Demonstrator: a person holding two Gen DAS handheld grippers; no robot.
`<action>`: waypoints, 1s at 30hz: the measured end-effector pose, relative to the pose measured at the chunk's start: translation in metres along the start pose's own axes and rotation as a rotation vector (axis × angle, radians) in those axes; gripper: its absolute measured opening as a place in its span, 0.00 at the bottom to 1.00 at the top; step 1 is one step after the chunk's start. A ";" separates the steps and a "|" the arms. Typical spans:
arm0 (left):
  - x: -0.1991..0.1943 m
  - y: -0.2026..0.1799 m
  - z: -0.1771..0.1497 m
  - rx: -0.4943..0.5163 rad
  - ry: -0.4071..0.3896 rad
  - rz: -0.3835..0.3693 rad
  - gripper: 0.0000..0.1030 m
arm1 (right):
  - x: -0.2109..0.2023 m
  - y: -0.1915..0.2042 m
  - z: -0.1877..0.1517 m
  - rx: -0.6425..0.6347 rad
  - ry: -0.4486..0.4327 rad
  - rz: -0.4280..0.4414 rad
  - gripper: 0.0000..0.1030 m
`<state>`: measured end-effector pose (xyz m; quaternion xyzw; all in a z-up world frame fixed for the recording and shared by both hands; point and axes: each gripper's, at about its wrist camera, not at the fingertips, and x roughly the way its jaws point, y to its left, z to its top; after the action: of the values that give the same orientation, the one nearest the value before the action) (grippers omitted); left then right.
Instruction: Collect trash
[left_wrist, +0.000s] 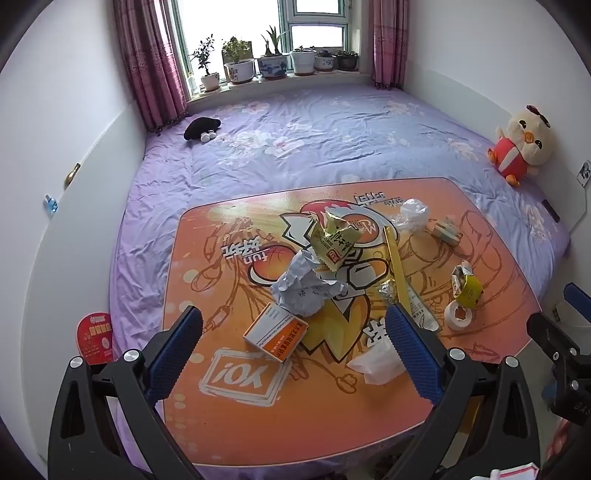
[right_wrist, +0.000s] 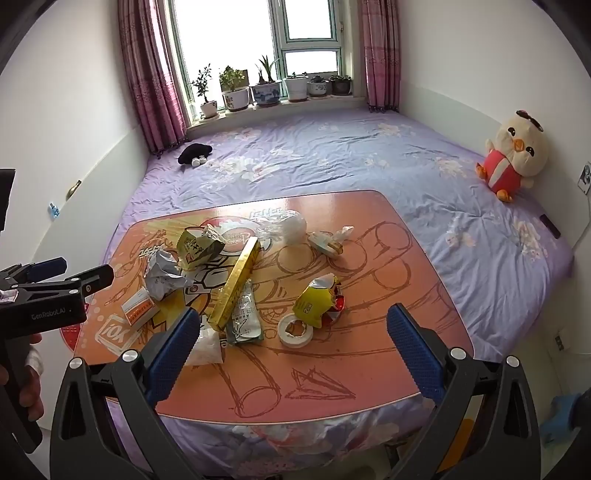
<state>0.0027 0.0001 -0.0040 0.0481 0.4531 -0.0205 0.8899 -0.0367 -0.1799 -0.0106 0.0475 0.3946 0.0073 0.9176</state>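
Nearest the cameras: left gripper (left_wrist: 293, 345) and right gripper (right_wrist: 293, 341), both spread wide and empty, tilted down above the near edge of an orange cartoon-printed table (left_wrist: 229, 421) standing on a bed. Seen at the left edge of the right wrist view, a hand (right_wrist: 26, 384) on the left gripper's handle.

Scattered over the table, the trash: nearest, a white tissue wad (left_wrist: 376, 363) and an orange-and-white medicine box (left_wrist: 275, 332); to the right, a white tape roll (right_wrist: 295, 329) lying just beside a torn yellow snack wrapper (right_wrist: 319, 301). Through the middle, a long gold box (right_wrist: 234, 282) lying aslant over a printed sachet (right_wrist: 243, 319), with a crumpled paper ball (left_wrist: 304, 290) to its left. Farther back, a yellow-green carton (left_wrist: 334, 240), clear crumpled plastic (right_wrist: 288, 225) and a small wrapped bundle (right_wrist: 327, 242) to the right.

Beyond the table, a purple floral bedsheet (left_wrist: 332, 140); on it a black soft toy (left_wrist: 202, 129) at far left and a plush chick (right_wrist: 515, 155) at far right. Farthest back, potted plants (left_wrist: 273, 61) lined along the windowsill between pink curtains (left_wrist: 151, 62).
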 end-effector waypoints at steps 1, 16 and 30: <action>0.000 0.000 -0.001 -0.001 0.001 0.000 0.95 | 0.000 0.001 0.000 0.001 0.000 0.000 0.97; 0.002 0.002 0.001 -0.005 0.010 -0.012 0.95 | 0.004 0.005 -0.001 0.005 0.001 0.001 0.97; 0.001 0.002 0.001 -0.003 0.012 -0.010 0.95 | 0.003 0.003 -0.001 0.012 -0.001 0.007 0.97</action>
<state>0.0044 0.0018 -0.0041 0.0446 0.4587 -0.0239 0.8872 -0.0355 -0.1766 -0.0133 0.0542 0.3938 0.0080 0.9176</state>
